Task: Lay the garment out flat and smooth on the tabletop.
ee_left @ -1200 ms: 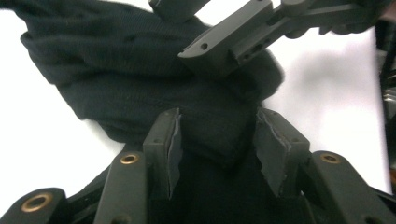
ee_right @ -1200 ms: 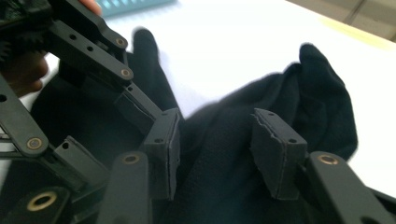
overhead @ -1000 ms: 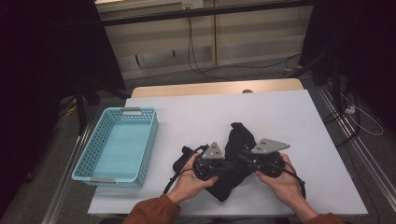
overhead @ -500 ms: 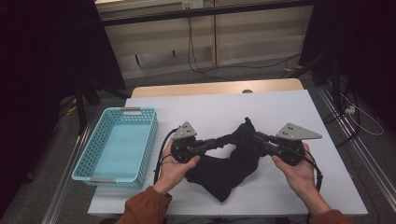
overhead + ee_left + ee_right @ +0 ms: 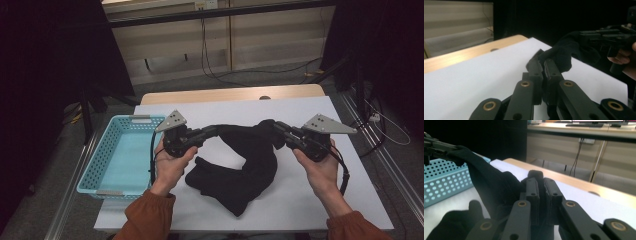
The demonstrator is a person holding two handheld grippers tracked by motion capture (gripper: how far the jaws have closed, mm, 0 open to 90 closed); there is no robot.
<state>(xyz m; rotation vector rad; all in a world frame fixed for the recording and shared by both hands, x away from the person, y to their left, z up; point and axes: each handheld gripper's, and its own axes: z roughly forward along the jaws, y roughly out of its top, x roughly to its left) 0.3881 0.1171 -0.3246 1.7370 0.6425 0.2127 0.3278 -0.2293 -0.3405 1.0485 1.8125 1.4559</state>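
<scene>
High view has the big white desk (image 5: pixel 350 200) taking up most of the shot, with a strip of bare wood along its far edge. On its left side sits a light blue perforated basket (image 5: pixel 102 167), open side up.

Next down in size is the black garment (image 5: pixel 245 172), some kind of dark soft fabric. It's stretched between the two grippers so its top edge runs like a band from one to the other, while the rest sags down in a loop and bunches up on the desk near the person's side. It sits right of the basket, not touching it as far as I can see.

Left gripper (image 5: pixel 210 134) is held up over the desk just right of the basket. In the left gripper view its fingers (image 5: pixel 535 72) are pressed together with a fold of the garment pinched at the tips. Right gripper (image 5: pixel 275 127) is well apart from it on the other end, and in the right gripper view its fingers (image 5: pixel 532 192) are squeezed shut on the cloth too.

Orange sleeves come in from the bottom edge.
</scene>
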